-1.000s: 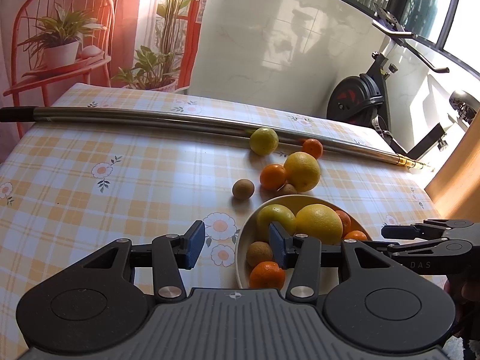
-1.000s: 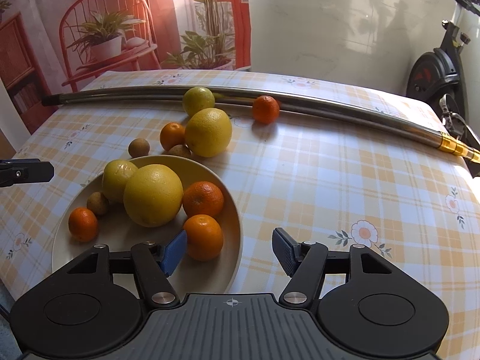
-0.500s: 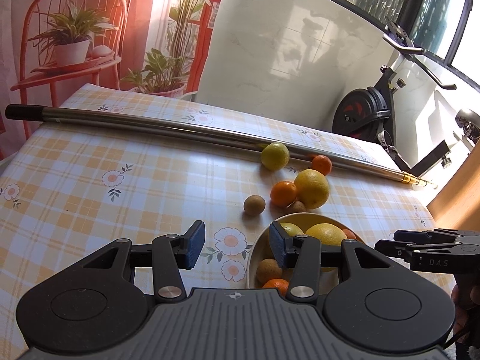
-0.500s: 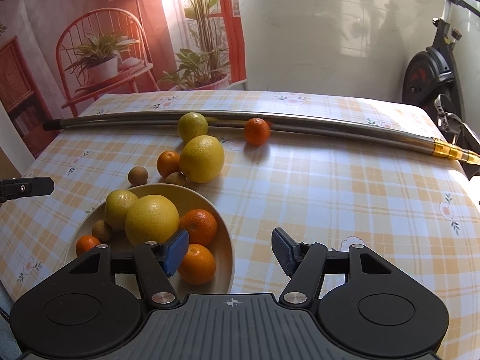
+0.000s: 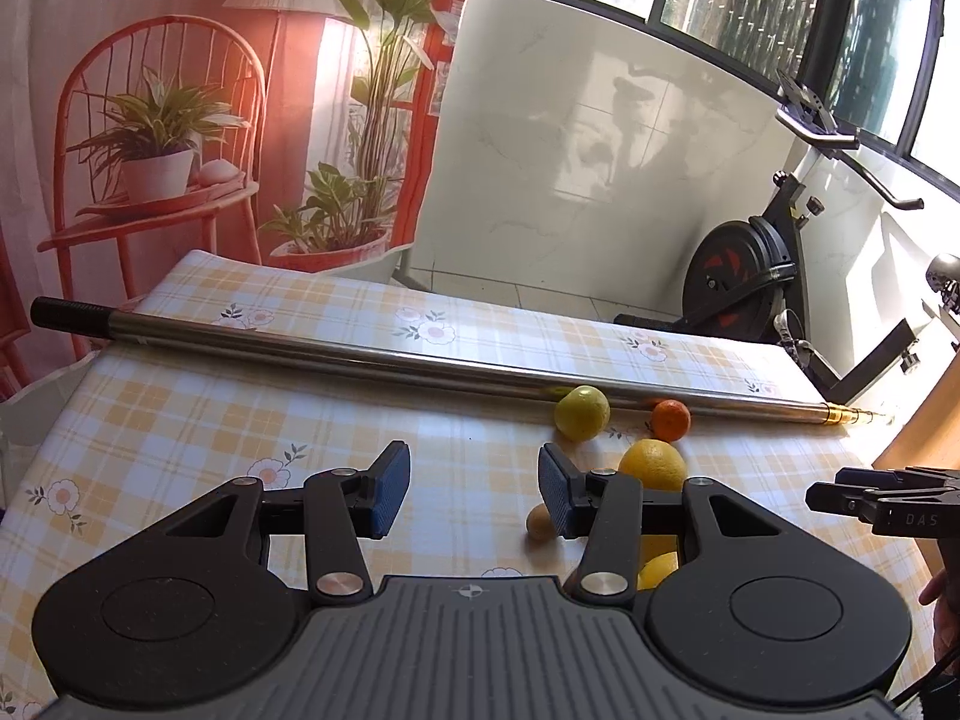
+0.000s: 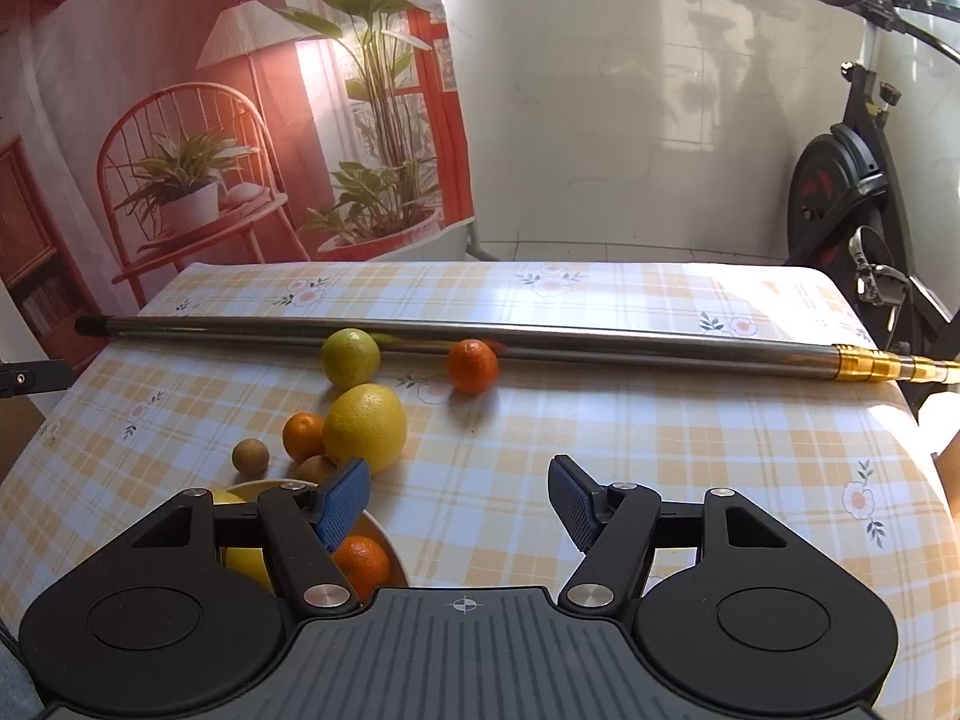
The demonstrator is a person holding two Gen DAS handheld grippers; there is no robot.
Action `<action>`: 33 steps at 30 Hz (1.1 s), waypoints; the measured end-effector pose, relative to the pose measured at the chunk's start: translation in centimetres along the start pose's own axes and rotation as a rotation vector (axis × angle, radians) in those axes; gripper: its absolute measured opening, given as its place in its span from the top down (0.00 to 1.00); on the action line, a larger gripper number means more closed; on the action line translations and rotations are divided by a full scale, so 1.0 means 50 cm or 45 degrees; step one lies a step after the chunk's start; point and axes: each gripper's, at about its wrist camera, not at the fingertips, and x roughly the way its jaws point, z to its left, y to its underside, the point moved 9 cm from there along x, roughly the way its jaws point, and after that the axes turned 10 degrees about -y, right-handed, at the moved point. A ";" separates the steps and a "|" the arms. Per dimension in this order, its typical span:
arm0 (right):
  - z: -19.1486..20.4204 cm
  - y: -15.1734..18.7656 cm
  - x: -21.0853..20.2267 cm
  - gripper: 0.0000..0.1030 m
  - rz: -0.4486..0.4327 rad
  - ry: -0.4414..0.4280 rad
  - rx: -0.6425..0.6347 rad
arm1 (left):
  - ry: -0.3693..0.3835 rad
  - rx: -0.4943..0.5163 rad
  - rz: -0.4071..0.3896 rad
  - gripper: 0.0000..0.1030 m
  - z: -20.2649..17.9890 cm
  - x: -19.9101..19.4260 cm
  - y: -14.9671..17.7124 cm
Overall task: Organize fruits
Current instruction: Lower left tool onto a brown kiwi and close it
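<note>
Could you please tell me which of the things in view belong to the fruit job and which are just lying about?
Part of the job:
bowl
big yellow citrus
yellow-green citrus
tangerine by the pole
small orange
two brown fruits
left gripper
right gripper

Just lying about:
metal pole
exercise bike

Checked tablecloth: metal pole, loose fruits, bowl.
</note>
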 end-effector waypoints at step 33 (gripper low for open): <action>-0.010 -0.041 0.077 0.43 0.040 0.022 0.010 | 0.207 0.214 0.331 0.54 -0.103 0.200 0.074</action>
